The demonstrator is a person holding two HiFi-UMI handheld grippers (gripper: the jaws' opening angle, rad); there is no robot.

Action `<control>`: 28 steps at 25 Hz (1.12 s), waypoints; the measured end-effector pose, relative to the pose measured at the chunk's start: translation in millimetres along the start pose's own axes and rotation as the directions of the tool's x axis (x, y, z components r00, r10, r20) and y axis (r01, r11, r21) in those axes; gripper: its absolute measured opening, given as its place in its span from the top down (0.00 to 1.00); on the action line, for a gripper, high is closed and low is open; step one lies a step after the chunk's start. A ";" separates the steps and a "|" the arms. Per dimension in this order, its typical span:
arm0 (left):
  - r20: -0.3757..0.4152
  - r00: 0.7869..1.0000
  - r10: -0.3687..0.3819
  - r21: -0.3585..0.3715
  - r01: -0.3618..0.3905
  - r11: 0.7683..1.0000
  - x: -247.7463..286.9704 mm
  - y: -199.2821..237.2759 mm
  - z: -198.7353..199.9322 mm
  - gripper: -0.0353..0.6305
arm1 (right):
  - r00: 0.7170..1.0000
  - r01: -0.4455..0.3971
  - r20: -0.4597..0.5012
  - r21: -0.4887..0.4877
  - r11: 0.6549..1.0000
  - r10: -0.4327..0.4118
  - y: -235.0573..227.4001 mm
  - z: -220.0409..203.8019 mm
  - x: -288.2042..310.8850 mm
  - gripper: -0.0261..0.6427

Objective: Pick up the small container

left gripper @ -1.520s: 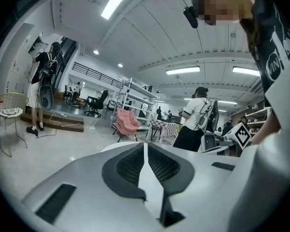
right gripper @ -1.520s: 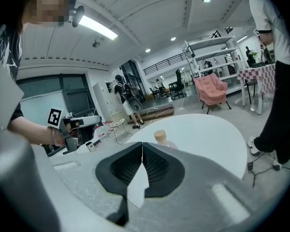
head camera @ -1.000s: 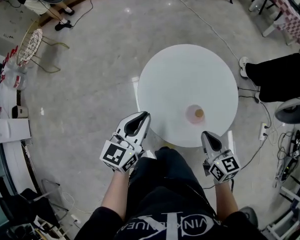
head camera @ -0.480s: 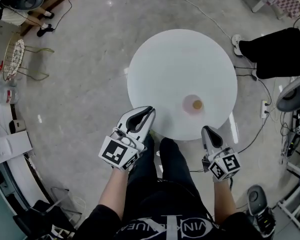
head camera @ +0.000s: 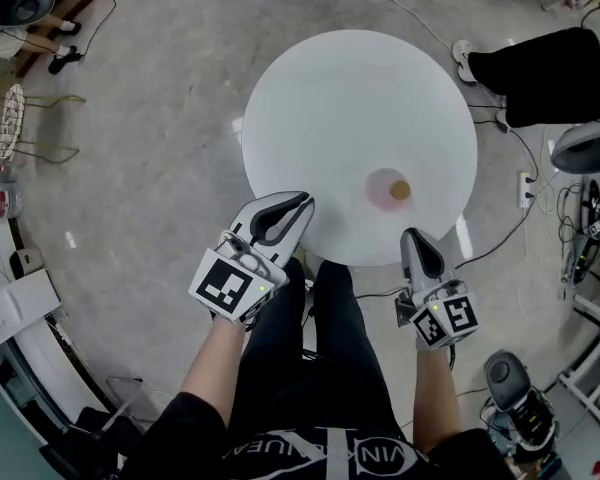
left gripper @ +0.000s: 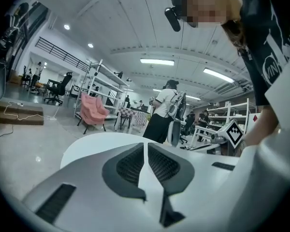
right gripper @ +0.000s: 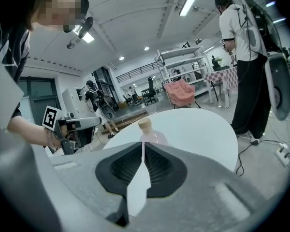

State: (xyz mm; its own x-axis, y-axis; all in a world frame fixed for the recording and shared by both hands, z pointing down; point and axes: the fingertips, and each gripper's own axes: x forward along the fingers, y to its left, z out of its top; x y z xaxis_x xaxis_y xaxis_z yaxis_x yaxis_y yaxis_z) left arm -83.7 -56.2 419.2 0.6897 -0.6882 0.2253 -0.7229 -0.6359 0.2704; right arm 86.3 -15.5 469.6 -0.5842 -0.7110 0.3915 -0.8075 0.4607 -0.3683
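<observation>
Head view: the left tool [head camera: 302, 202] and right tool [head camera: 412, 234], both clenched and empty, hang at the near edge of a round white desk [head camera: 350, 98]. The small container [head camera: 390, 189], apparently pink with a cork top, stands on it. Left gripper view: jaws pressed together. Right gripper view: the container stands just beyond the closed jaws.

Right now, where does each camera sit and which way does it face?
Head view: on the person's head, looking steeply down at the round table and the bottle; forearms, legs and both grippers show.
Left gripper view: on the left gripper, looking across the table past its shut jaws; the person's torso shows at right.
Right gripper view: on the right gripper, facing the bottle beyond its shut jaws; the left gripper shows at left.
Shared: head and right gripper views both show the bottle on the table.
</observation>
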 end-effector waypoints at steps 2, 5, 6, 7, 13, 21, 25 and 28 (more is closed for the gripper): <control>-0.016 0.999 -0.044 0.020 0.044 0.999 4.1 -3.3 -4.0 0.91 | 1.000 0.019 0.014 0.000 1.000 -0.019 -1.6 -0.5 1.0 0.94; -0.033 0.994 -0.103 0.049 0.104 0.993 8.4 -9.1 -8.7 0.91 | 0.999 0.035 0.026 -0.012 0.999 -0.035 0.0 -0.7 0.8 0.93; -0.040 0.992 -0.121 0.057 0.123 0.991 11.0 -11.8 -10.7 0.91 | 0.999 0.038 0.034 -0.012 0.999 -0.038 -0.2 0.5 0.3 0.93; -0.050 0.989 -0.140 0.065 0.143 0.988 14.5 -15.4 -13.3 0.91 | 0.998 0.041 0.043 -0.010 0.999 -0.040 -1.3 2.1 -0.3 0.92; -0.125 0.963 -0.238 0.137 0.254 0.957 37.8 -37.6 -31.3 0.91 | 0.995 0.047 0.084 -0.014 0.999 -0.046 -8.4 11.4 6.8 0.89; -0.214 0.944 -0.250 0.216 0.296 0.931 59.1 -47.1 -43.1 0.90 | 0.998 0.023 0.064 -0.096 0.995 -0.017 -5.0 19.5 35.3 0.81; -0.262 0.931 -0.255 0.245 0.320 0.915 70.1 -50.1 -56.4 0.72 | 0.998 0.019 0.060 -0.111 0.994 -0.012 -5.2 21.2 46.4 0.75; -0.305 0.917 -0.257 0.307 0.350 0.885 74.0 -53.5 -66.4 0.67 | 0.998 0.026 0.061 -0.150 0.988 -0.017 -3.2 20.9 55.0 0.72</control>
State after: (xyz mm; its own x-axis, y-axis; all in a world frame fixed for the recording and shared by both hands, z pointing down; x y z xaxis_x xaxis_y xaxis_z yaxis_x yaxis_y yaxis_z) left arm 8.9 -49.8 483.5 0.8313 -0.3615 0.4223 -0.4118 -0.9108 0.0310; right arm 58.5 -67.2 474.6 -0.5642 -0.7500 0.3453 -0.8256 0.5163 -0.2276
